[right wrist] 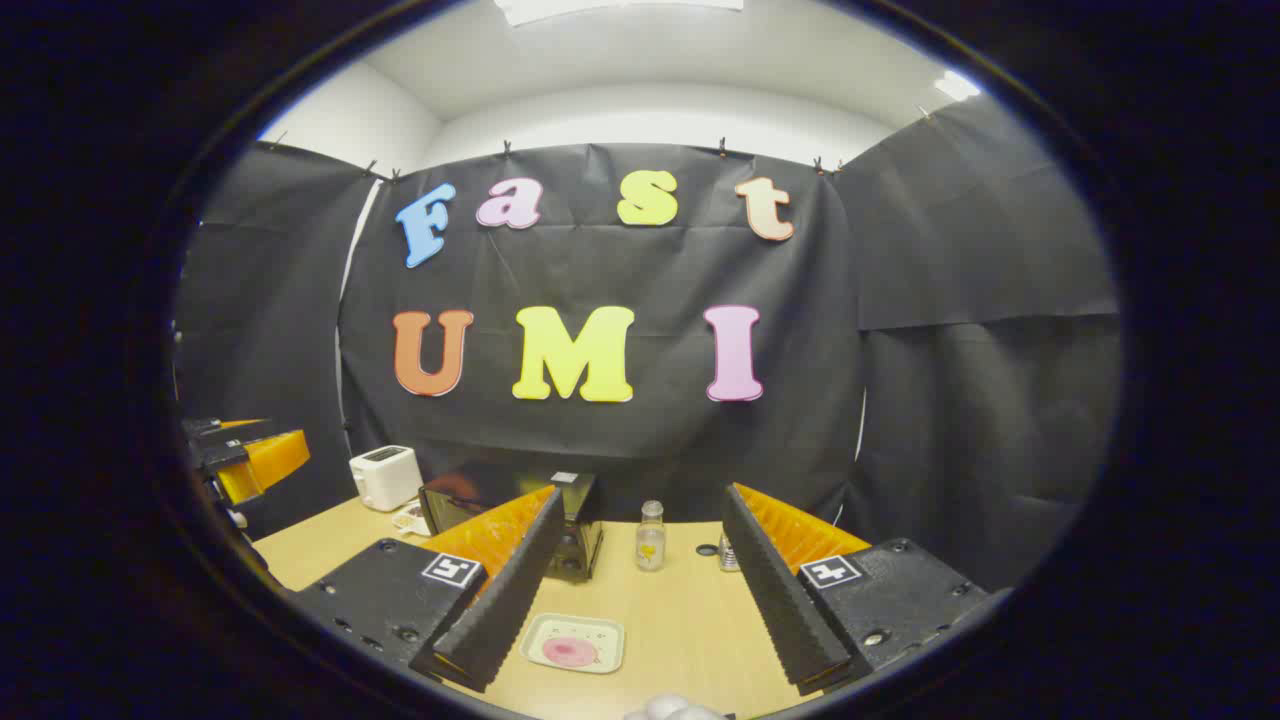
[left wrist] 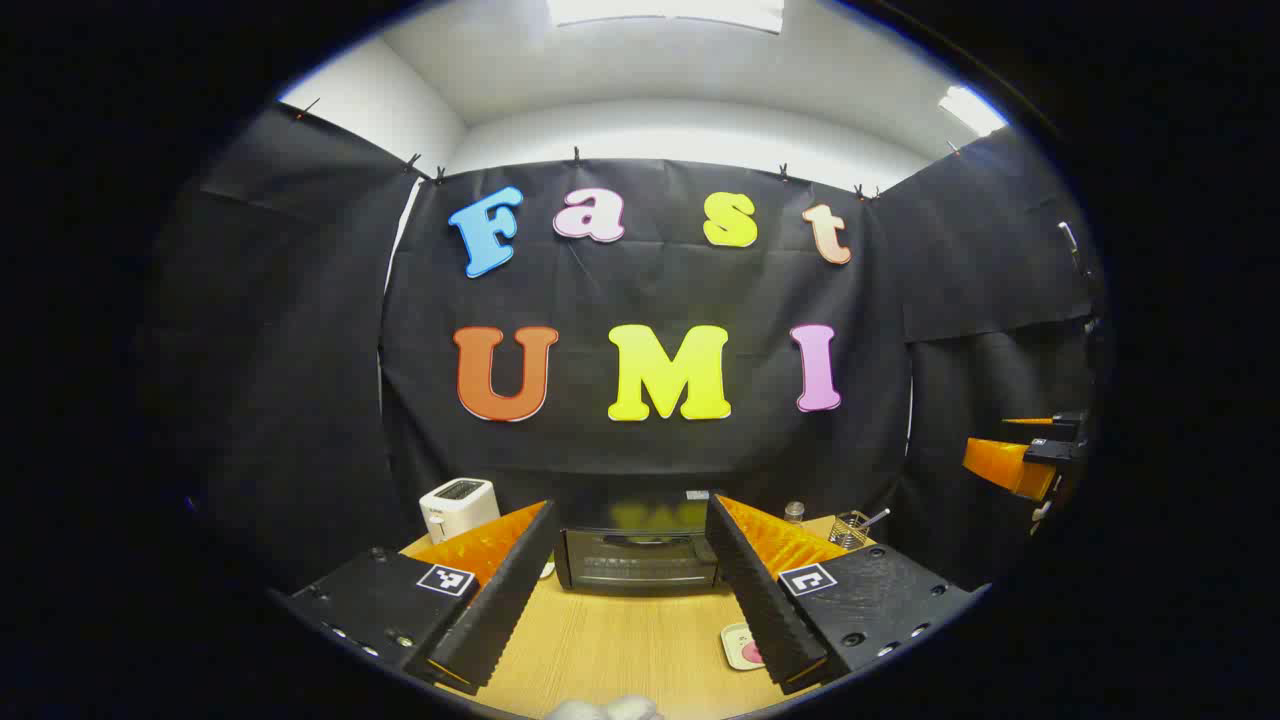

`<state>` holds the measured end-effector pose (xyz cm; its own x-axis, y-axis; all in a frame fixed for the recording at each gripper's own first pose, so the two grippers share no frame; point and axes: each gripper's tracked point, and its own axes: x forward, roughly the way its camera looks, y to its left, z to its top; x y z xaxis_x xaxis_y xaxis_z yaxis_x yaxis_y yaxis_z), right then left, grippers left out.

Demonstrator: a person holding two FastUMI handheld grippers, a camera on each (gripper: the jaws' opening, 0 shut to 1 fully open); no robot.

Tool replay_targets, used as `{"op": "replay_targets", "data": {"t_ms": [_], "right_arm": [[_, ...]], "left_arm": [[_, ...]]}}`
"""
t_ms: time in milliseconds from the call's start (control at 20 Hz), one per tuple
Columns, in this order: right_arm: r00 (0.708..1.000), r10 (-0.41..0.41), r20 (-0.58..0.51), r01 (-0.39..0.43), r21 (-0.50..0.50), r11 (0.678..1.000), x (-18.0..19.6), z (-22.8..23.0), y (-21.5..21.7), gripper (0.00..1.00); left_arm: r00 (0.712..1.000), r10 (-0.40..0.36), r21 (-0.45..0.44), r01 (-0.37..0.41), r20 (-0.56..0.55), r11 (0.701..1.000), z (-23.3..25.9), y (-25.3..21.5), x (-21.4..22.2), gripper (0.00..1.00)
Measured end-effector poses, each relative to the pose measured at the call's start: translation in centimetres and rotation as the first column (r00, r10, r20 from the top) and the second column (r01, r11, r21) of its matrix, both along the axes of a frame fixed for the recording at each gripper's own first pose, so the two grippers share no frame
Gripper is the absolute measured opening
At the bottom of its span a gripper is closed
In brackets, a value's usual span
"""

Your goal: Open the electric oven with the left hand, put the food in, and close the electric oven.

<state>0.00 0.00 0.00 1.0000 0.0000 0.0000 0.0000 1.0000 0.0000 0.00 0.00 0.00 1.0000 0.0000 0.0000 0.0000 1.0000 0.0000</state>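
1. The left gripper [left wrist: 628, 600] is held up and back from the small black electric oven with a glass door [left wrist: 637, 558]. Its two fingers stand wide apart and hold nothing, and in the left gripper view the oven sits just between them. I judge that it is aimed this way because the door must be opened first by this hand.
2. The oven door looks closed, so the task is not yet started.
3. The right gripper [right wrist: 640, 605] also has its fingers spread wide and empty. It hovers in front of the oven and to the right of it, above the pale rectangular tray with a pink round food piece [right wrist: 573, 643], probably ready to take it.
4. The tray lies on the light wooden table [right wrist: 690, 620], in front of the oven.
5. A white toaster [left wrist: 458, 507] stands left of the oven, and a small clear glass jar [right wrist: 650, 535] stands right of it.
6. In the left gripper view the right finger cuts off the tray, and the oven handle is too small to make out. The white soft shape at the bottom edge I cannot identify.
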Motion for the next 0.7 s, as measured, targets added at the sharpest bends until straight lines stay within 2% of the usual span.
{"op": "replay_targets", "data": {"t_ms": [250, 700], "right_arm": [[1.0, 0.004, 0.015, -0.004, -0.011, 1.0, -1.2, 0.5, 0.5, 1.0], [1.0, -0.027, 0.0, 0.027, 0.006, 1.0, -1.9, 0.0, -0.7, 1.0]], "left_arm": [[0.999, 0.006, 0.025, -0.005, -0.032, 1.0, -0.9, 0.6, -0.4, 0.95], [0.998, -0.043, 0.025, 0.044, -0.036, 0.999, -1.4, -0.8, 0.3, 0.95]]}}
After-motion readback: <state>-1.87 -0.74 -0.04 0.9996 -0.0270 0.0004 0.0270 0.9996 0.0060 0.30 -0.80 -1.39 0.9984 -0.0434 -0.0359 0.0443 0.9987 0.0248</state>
